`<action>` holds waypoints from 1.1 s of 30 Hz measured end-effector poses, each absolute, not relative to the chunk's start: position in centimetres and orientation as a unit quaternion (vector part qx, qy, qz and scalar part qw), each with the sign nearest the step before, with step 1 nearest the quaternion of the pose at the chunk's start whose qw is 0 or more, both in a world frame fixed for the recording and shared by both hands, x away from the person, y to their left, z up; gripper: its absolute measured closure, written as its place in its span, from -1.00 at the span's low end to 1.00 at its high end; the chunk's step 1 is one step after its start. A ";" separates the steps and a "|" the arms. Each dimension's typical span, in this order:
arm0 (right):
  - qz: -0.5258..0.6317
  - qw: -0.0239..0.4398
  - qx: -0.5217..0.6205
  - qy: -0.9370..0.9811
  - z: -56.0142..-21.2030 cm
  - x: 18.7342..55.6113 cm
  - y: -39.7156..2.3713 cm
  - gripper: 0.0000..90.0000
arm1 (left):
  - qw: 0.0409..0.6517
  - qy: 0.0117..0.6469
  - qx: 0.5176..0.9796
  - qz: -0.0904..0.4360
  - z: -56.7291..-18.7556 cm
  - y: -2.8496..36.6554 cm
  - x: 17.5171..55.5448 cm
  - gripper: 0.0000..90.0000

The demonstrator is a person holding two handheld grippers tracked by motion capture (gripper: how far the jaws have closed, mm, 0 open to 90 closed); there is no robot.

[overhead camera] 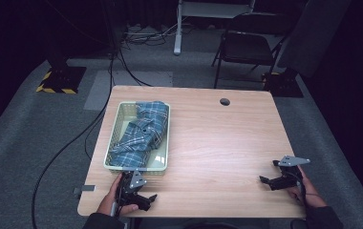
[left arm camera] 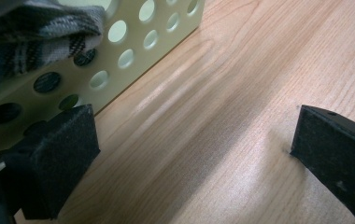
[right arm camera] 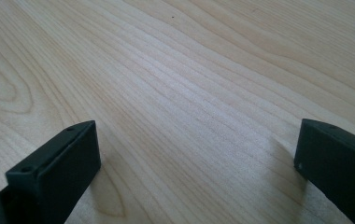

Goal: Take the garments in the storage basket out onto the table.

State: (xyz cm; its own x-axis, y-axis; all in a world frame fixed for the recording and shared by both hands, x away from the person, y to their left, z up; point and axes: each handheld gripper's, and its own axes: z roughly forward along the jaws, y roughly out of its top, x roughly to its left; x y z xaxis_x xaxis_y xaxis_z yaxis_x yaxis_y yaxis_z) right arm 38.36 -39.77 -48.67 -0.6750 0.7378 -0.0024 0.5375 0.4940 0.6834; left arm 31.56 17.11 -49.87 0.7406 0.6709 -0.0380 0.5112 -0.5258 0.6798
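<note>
From the high view, a wooden table [overhead camera: 218, 143] stands on grey carpet, and a pale perforated basket [overhead camera: 114, 139] sits on its left half, holding a bundled blue plaid cloth [overhead camera: 144, 131] that runs from the far right corner of the basket down toward its near left corner. The left gripper [overhead camera: 144, 193] rests at the near left edge of the table, just beside the basket's near wall, held by the person's left hand [overhead camera: 115, 200]. The right gripper [overhead camera: 270, 171] lies well apart from it at the near right edge, in the right hand [overhead camera: 308, 193]. Behind the table, this view alone takes in a folding chair [overhead camera: 246, 45], a yellow-and-black striped base [overhead camera: 58, 81] on the floor at the far left, and a small round hole [overhead camera: 224, 101] near the table's far edge.

The left gripper view adds what the high view cannot resolve: the basket's wall [left arm camera: 119, 51] with its round holes is close up, the plaid cloth [left arm camera: 40, 32] hangs over the rim, and one jaw sits just beside that wall. The left gripper [left arm camera: 189, 149] has its jaws spread wide with bare wood between them.

The right gripper view shows plain wood grain on the table [right arm camera: 189, 84], and the right gripper [right arm camera: 194, 158] likewise stands wide, holding nothing.

No brand, label or readable writing appears in any view.
</note>
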 end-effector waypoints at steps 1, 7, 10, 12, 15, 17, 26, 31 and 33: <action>0.336 0.149 0.374 0.852 -48.7 38.4 -39.8 -0.99 | 0.347 0.342 0.866 0.115 -49.9 17.1 31.6 -0.99; 0.336 0.148 0.373 0.852 -48.7 38.4 -39.8 -1.00 | 0.347 0.342 0.865 0.115 -49.9 17.1 31.5 -0.99; 0.336 0.148 0.373 0.852 -48.7 38.4 -39.8 -1.00 | 0.347 0.342 0.865 0.115 -49.9 17.1 31.5 -0.99; 0.336 0.148 0.373 0.852 -48.7 38.4 -39.8 -1.00 | 0.347 0.342 0.865 0.115 -49.9 17.1 31.5 -0.99; 0.336 0.148 0.373 0.852 -48.7 38.4 -39.8 -1.00 | 0.347 0.343 0.865 0.115 -49.9 17.1 31.5 -0.99; 0.336 0.148 0.373 0.852 -48.7 38.4 -39.8 -1.00 | 0.347 0.344 0.865 0.116 -49.9 17.1 31.5 -0.99; 0.336 0.148 0.373 0.852 -48.7 38.4 -39.8 -1.00 | 0.341 0.350 0.865 0.116 -49.8 17.0 31.4 -0.99; 0.336 0.148 0.373 0.852 -48.7 38.4 -39.8 -1.00 | 0.337 0.355 0.864 0.117 -49.7 17.0 31.3 -0.99; 0.336 0.148 0.373 0.852 -48.7 38.4 -39.8 -1.00 | 0.334 0.356 0.865 0.117 -49.7 17.0 31.3 -0.99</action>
